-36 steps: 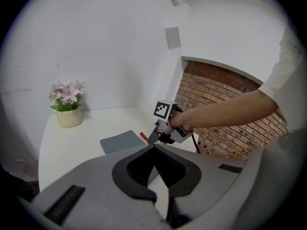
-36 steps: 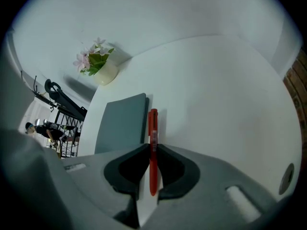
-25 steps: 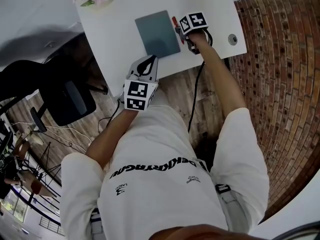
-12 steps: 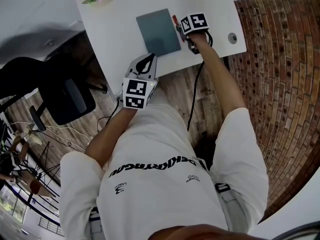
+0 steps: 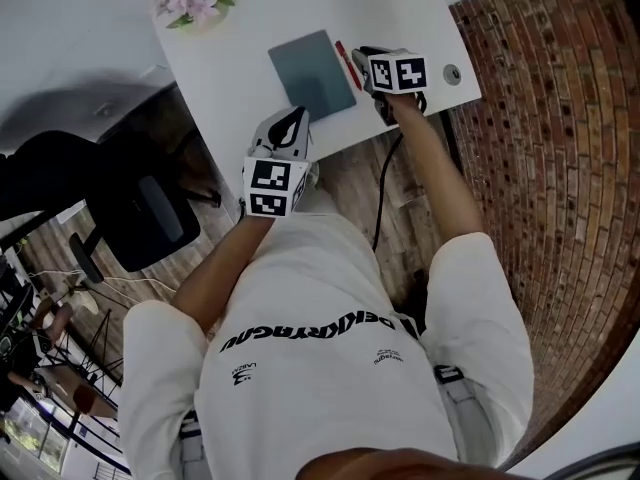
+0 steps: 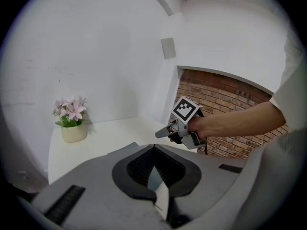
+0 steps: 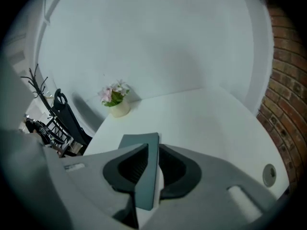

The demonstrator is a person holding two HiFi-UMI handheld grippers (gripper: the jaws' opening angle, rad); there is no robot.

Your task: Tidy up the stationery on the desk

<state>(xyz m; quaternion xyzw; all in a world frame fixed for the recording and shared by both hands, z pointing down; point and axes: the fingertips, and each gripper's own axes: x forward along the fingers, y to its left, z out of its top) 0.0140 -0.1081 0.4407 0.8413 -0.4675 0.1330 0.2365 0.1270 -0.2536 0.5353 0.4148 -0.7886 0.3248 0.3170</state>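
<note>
Beside the notebook [image 5: 312, 73] lies the pen [image 5: 346, 63], seemingly squared up for neatness; right gripper [image 5: 362, 58] hovers, jaws just spread and empty, left gripper [image 5: 298, 118] pressed together.

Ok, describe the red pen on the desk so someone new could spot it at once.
Start at the white rectangular desk and find the flat grey-green rectangular notebook near its front edge. The thin red pen lies just beside the notebook's right edge in the head view, roughly parallel to it. It is the only slim, red thing there.
</note>
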